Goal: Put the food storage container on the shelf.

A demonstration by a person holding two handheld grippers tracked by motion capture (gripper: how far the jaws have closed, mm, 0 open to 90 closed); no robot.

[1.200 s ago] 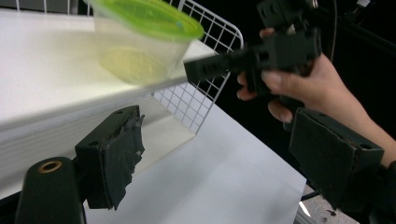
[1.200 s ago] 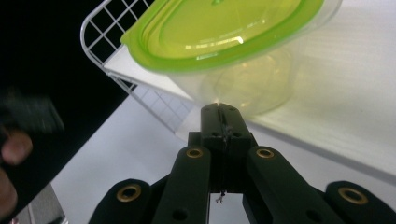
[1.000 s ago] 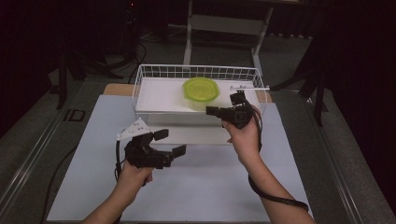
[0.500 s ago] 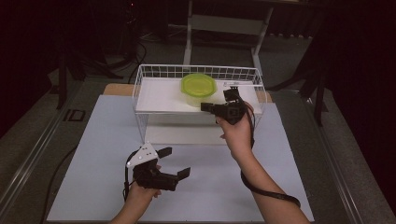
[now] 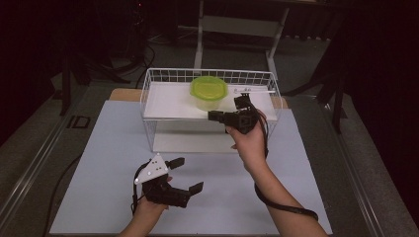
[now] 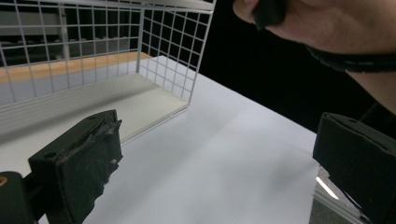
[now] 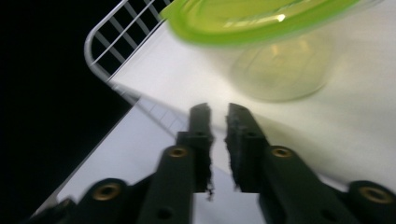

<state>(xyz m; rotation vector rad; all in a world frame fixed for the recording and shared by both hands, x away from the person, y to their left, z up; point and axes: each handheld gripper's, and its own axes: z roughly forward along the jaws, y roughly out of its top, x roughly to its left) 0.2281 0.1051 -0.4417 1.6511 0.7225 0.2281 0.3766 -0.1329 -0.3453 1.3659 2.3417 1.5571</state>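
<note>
The right gripper [image 5: 213,116] – jaws opening, a narrow gap, nothing between – faces the green-lidded container [image 5: 209,92]; the left gripper [image 5: 187,174] waits wide, clear.

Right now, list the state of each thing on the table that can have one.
Green-lidded container: lid on, upright on the rack's shelf, not held.
Wire rack: upright on the table.
Left tongs: open wide, empty.
Right tongs: slightly apart, just been opening, nothing between them.
</note>
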